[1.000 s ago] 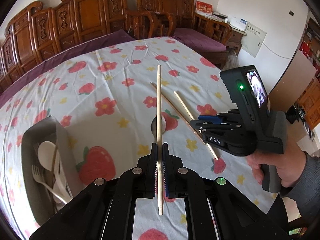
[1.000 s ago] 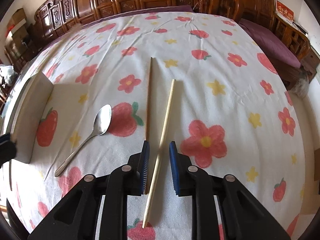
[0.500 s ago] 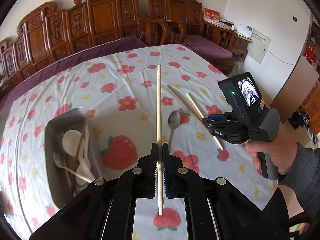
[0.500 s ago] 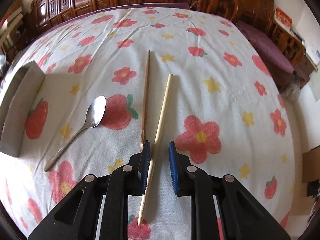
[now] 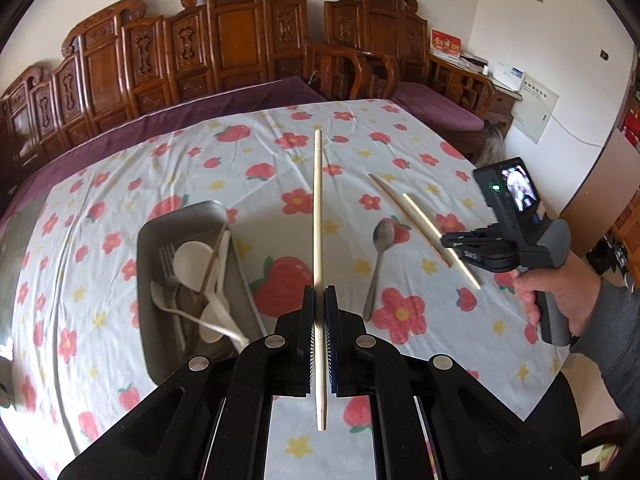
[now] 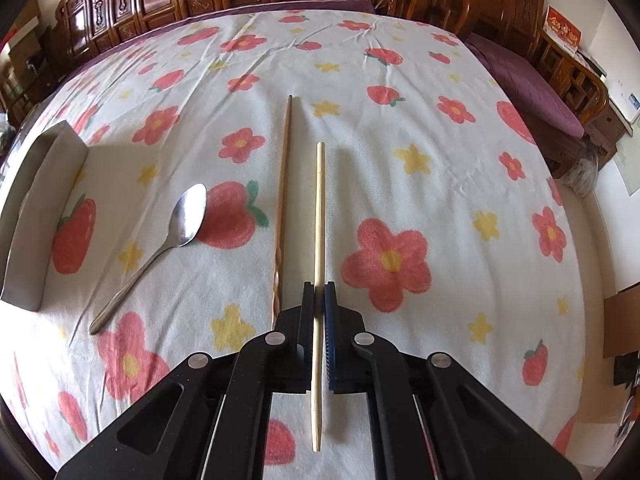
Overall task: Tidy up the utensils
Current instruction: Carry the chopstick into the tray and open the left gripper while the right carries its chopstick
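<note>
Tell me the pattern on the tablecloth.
The tablecloth is white with red flowers, strawberries and yellow stars, clearest in the right wrist view.

white floral tablecloth [image 6: 420, 128], silver spoon [image 6: 188, 216], grey tray [image 5: 184, 220]

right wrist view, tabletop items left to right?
Grey tray → metal spoon → dark wooden chopstick → pale chopstick, clamped in the right gripper.
</note>
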